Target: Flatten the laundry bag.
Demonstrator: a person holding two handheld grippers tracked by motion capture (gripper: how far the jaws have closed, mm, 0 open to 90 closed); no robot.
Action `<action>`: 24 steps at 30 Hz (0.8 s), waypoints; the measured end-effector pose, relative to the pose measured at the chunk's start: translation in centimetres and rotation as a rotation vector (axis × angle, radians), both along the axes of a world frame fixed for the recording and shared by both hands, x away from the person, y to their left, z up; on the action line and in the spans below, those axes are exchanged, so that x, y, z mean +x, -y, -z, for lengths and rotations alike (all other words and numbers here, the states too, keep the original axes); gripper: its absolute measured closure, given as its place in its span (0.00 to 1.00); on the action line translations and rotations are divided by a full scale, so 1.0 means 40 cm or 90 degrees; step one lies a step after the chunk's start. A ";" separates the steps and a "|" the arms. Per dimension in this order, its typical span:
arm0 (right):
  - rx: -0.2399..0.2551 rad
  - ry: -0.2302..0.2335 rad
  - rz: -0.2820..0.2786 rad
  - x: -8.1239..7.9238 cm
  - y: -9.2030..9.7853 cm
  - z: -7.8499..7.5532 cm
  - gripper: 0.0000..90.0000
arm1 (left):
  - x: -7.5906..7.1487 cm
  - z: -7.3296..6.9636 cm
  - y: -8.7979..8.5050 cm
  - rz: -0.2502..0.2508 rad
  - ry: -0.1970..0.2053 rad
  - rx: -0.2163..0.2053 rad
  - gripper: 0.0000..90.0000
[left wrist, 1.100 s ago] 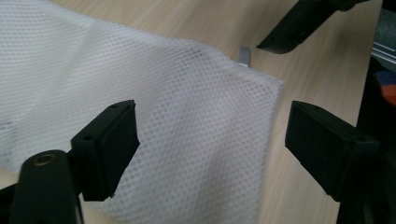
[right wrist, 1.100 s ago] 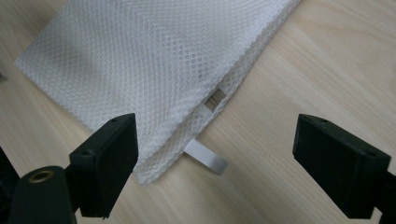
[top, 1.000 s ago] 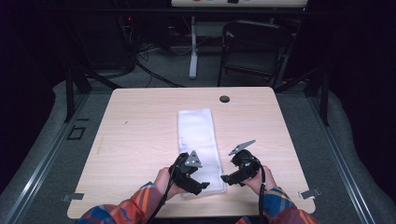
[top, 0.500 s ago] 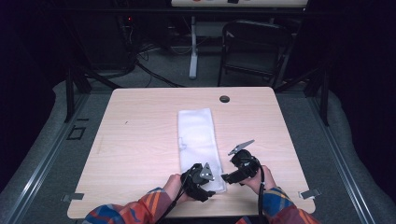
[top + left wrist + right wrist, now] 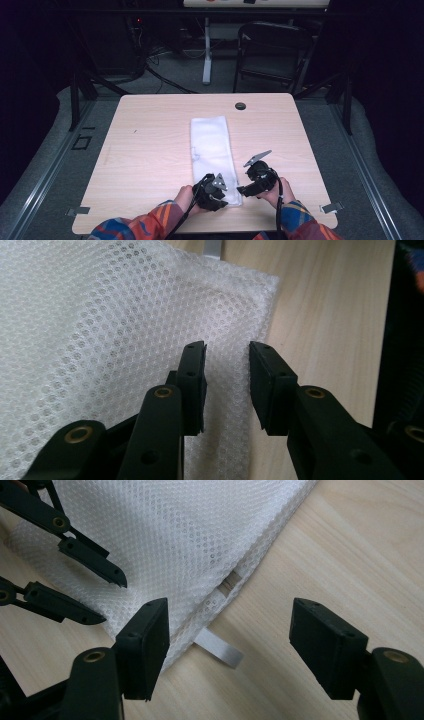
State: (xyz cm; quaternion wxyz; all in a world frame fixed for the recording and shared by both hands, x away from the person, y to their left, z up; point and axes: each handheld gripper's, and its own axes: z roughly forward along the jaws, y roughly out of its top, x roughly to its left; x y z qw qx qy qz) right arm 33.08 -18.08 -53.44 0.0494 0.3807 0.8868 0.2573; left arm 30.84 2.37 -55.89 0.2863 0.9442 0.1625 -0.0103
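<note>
A folded white mesh cloth point(image 5: 212, 145) lies lengthwise on the wooden table point(image 5: 150, 150). My left gripper point(image 5: 216, 196) is low over the cloth's near end point(image 5: 100, 340). Its jaws have just been closing and a narrow gap remains, with mesh lying under it; the pads do not press. My right gripper point(image 5: 245, 189) stands just right of the near corner. Its jaws have also just been closing and are still wide apart point(image 5: 230, 607), with the cloth's corner and a grey tab point(image 5: 218, 648) between them. The left gripper point(image 5: 112, 601) also shows in the right gripper view, over the mesh.
A black grommet hole point(image 5: 240, 106) sits near the table's far edge. Beyond the table stand a dark folding chair point(image 5: 272, 50) and a white post point(image 5: 206, 50), with cables on the floor. Metal clips point(image 5: 331, 207) mark the front corners.
My left gripper has moved right and down onto the cloth's near end. The right hand has kept its place.
</note>
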 end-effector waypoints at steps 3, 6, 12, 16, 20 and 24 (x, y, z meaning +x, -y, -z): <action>0.000 -0.002 -0.001 0.000 0.000 0.001 0.36 | 0.001 -0.007 -0.003 0.002 0.004 -0.011 0.76; -0.003 -0.002 -0.004 0.001 0.000 0.000 0.36 | 0.001 -0.013 -0.004 0.001 0.010 -0.019 0.75; -0.002 0.000 -0.002 0.000 -0.001 0.000 0.38 | 0.003 -0.006 0.000 0.005 0.010 0.014 0.72; -0.006 0.001 -0.005 -0.002 -0.004 0.001 0.45 | 0.004 0.001 0.001 0.001 0.019 0.026 0.80; -0.007 0.001 -0.007 -0.002 -0.006 0.001 0.50 | 0.011 0.003 -0.007 -0.006 0.016 0.018 0.90; -0.009 -0.002 -0.013 -0.003 -0.009 0.002 0.60 | 0.012 0.003 -0.009 -0.008 0.022 0.014 0.96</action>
